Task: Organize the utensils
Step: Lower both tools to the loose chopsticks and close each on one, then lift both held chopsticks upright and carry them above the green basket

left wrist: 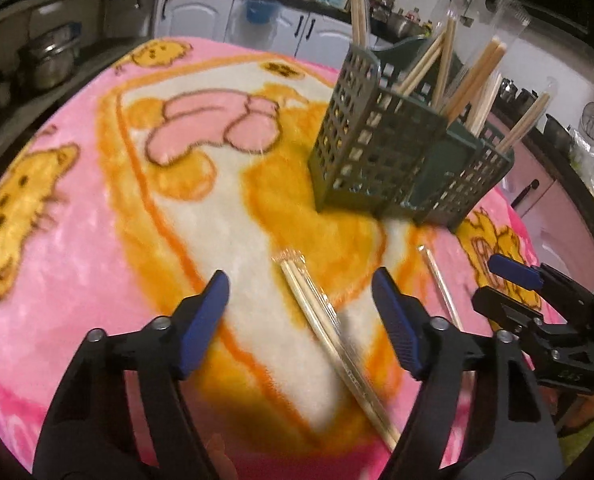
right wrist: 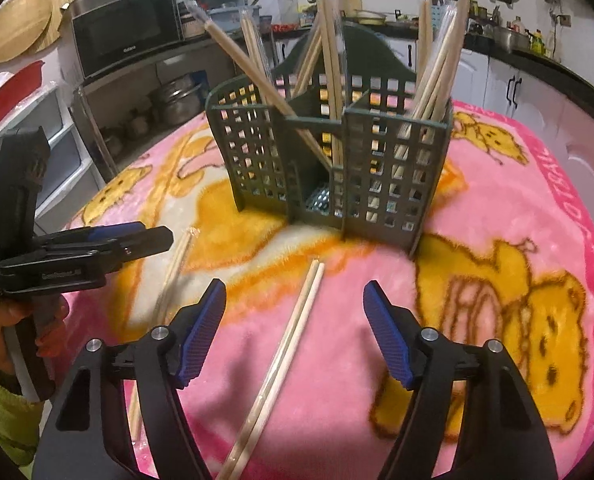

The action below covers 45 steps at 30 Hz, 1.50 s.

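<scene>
Two wrapped pairs of chopsticks lay on the pink cartoon blanket (right wrist: 497,184) covering the desk, both on the near side of the green slotted utensil holder (right wrist: 329,160), which stood toward the far edge with many wrapped chopsticks already leaning in its compartments. The left gripper (left wrist: 301,316) hung with its jaws apart on either side of one wrapped pair (left wrist: 329,340), the pads not touching it. The right gripper (right wrist: 295,332) likewise straddled the other pair (right wrist: 281,356), jaws apart and empty.

Each pair lay aslant between its jaws, not in line with them. To grasp well, each gripper would probably need to sink until the pads were level with the sticks, then close across the middle of the pair so that both sticks and the slippery wrapper were caught together. The plush blanket may give underneath, so a squeeze begun too high could pinch only the film. Once lifted, tipping the sticks upright should ease them into a compartment without snagging those already standing there.
</scene>
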Each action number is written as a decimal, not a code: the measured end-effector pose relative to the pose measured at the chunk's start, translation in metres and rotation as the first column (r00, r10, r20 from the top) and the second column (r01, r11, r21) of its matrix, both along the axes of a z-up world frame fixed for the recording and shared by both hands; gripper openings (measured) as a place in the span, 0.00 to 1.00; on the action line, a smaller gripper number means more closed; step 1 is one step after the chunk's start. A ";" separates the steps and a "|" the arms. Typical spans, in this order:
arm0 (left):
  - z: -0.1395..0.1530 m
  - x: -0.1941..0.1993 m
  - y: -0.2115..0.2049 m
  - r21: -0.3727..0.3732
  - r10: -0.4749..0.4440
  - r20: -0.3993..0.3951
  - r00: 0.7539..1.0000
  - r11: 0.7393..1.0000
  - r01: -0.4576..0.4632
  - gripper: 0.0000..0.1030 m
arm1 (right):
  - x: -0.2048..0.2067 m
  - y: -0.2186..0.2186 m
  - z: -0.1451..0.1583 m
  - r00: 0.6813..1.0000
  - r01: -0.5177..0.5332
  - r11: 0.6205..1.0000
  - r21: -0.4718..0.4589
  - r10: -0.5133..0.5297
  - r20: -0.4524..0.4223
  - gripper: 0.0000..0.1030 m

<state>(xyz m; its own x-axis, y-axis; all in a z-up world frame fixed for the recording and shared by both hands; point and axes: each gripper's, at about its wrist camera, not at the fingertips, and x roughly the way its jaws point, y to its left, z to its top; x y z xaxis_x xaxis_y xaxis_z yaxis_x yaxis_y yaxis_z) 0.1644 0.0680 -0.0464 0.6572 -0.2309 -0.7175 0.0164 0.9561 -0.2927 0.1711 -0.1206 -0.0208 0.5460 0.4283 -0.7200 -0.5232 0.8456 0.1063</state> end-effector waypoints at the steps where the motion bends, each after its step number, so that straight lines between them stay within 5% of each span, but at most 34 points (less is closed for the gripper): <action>1: -0.004 0.002 -0.001 -0.016 -0.013 -0.010 1.000 1.000 0.013 0.55 | 0.002 0.002 -0.003 1.000 -0.003 1.000 -0.004 0.003 -0.007 0.64; 5: -0.016 0.012 -0.003 -0.056 -0.032 -0.055 0.998 0.998 0.029 0.49 | 0.013 0.009 -0.013 0.999 -0.006 1.000 -0.027 0.005 -0.049 0.58; 16: -0.017 0.028 -0.007 0.000 -0.014 -0.064 0.998 1.000 0.014 0.37 | 0.045 0.025 -0.033 0.991 0.023 0.997 -0.080 -0.033 -0.126 0.50; 22: -0.018 0.041 -0.004 0.053 0.012 -0.072 0.997 0.999 -0.008 0.16 | 0.047 0.028 -0.034 0.994 0.029 0.994 -0.106 -0.040 -0.103 0.31; 24: -0.018 0.043 -0.004 0.064 0.013 -0.074 0.997 0.998 -0.008 0.13 | 0.047 0.028 -0.034 0.994 0.032 0.994 -0.100 -0.042 -0.100 0.18; 30: -0.015 0.046 0.000 0.048 0.010 -0.073 0.997 0.999 -0.007 0.05 | 0.047 0.017 -0.025 0.992 0.038 0.998 -0.044 -0.043 -0.118 0.10; 45: 0.067 0.009 -0.022 0.018 -0.061 0.138 0.989 0.998 0.059 0.03 | 0.004 -0.007 0.044 0.999 -0.016 0.993 0.118 0.011 0.045 0.07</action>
<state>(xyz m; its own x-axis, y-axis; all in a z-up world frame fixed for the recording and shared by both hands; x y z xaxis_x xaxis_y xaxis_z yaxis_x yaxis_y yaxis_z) 0.1730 0.0460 0.0202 0.7357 -0.2641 -0.6237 0.1135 0.9559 -0.2708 0.1750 -0.1272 0.0227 0.5696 0.5165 -0.6394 -0.5407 0.8213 0.1819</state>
